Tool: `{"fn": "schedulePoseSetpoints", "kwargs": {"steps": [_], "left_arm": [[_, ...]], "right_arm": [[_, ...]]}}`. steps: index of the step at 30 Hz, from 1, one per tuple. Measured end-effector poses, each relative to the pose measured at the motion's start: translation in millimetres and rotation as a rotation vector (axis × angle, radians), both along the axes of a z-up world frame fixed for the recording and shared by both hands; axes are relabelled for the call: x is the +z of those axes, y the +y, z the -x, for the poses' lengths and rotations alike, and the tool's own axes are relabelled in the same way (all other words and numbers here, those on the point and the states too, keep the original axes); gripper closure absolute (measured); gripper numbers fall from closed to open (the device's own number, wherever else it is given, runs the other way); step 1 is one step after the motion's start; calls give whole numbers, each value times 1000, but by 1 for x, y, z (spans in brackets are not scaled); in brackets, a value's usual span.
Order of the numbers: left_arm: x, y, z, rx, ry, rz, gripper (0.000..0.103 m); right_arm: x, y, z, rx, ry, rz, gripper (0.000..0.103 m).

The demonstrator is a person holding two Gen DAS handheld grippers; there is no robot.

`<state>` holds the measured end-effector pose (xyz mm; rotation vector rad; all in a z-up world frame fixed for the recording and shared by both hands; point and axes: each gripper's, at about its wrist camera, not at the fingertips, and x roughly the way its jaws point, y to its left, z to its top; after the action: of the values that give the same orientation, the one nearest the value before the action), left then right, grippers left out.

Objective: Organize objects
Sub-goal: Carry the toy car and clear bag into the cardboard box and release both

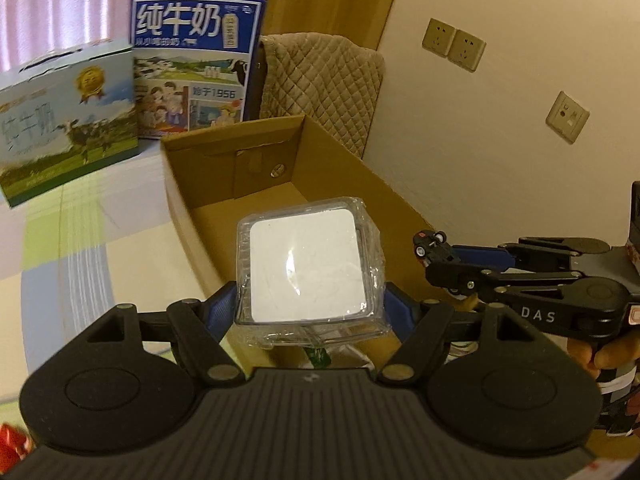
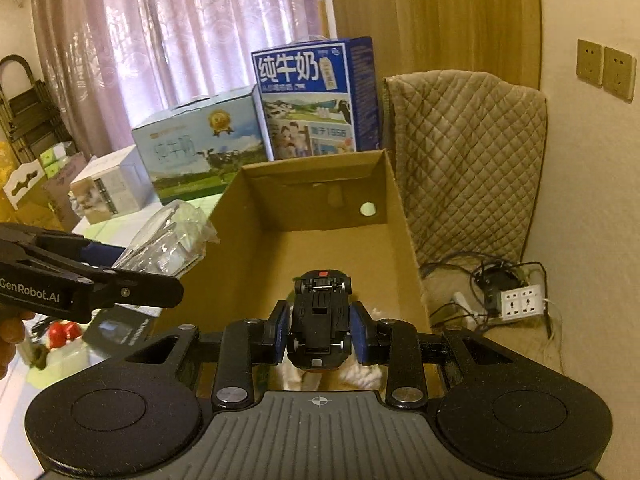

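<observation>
My left gripper (image 1: 310, 300) is shut on a clear plastic box (image 1: 308, 268) with a white square inside, held above the near left wall of an open cardboard box (image 1: 224, 216). My right gripper (image 2: 320, 330) is shut on a small black toy car (image 2: 320, 316), belly up, over the near end of the cardboard box (image 2: 396, 220). In the left wrist view the right gripper (image 1: 430, 250) comes in from the right with the toy car (image 1: 428, 242) at its tip. The right wrist view shows the left gripper (image 2: 132, 256) at left, holding the plastic box (image 2: 168, 240).
Two milk cartons (image 2: 316, 100) (image 2: 196, 148) stand behind the cardboard box, beside a smaller white box (image 2: 112, 188). A quilted cover (image 2: 468, 160) drapes something at right, with a power strip (image 2: 520, 302) and cables below. Wall sockets (image 1: 454, 44) are on the right wall. White fluffy stuff lies under the right gripper.
</observation>
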<state>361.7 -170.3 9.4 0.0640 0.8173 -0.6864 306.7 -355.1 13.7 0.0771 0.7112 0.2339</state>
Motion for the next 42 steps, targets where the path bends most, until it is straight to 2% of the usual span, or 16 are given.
{"fn": "schedulePoseSetpoints", "kwargs": {"steps": [10, 23, 31, 42], "left_arm": [[-20, -41, -44, -13, 2, -110, 31], [-50, -71, -85, -49, 9, -264, 30], [-60, -75, -96, -44, 9, -279, 26], [-53, -66, -100, -29, 0, -265, 26]], "right_arm": [[-18, -13, -40, -3, 25, 9, 74], [-36, -22, -72, 3, 57, 17, 74], [-38, -23, -82, 4, 55, 23, 74], [-39, -19, -91, 15, 56, 31, 74]]}}
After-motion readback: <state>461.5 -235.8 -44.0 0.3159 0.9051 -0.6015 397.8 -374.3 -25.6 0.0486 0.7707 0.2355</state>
